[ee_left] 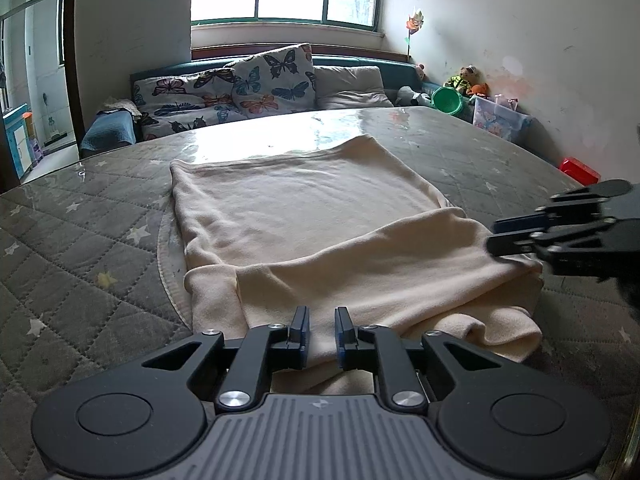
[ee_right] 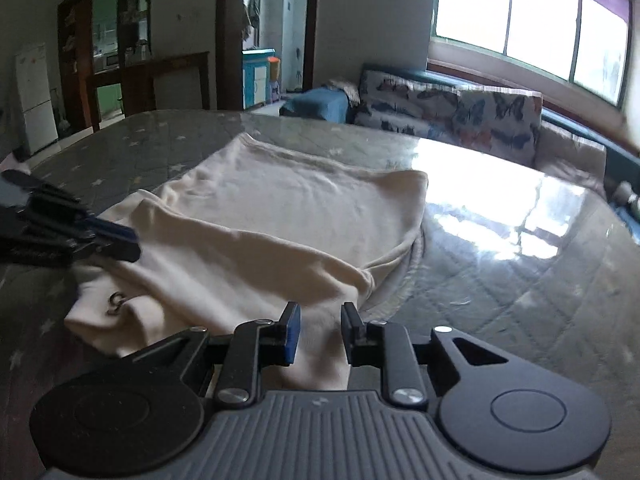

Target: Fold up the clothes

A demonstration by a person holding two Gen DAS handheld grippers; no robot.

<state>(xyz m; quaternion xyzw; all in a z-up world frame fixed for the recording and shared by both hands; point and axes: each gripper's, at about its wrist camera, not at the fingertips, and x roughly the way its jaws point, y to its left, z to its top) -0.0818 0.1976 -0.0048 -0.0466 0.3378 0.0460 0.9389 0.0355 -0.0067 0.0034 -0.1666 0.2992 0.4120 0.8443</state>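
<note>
A cream garment (ee_left: 304,216) lies spread on the quilted, star-patterned table (ee_left: 72,240) under a glossy clear cover, its near part folded over. The left gripper (ee_left: 322,332) is over the near hem, jaws apart with cloth between them. The right gripper (ee_right: 320,332) likewise stands parted over the cloth. A small dark mark on the garment is unreadable.

Cream garment (ee_right: 280,216) spread on the table (ee_right: 500,280).
Right tongs (ee_right: 320,332) gape over its near edge; left tongs (ee_right: 116,238) touch its left side.
</note>
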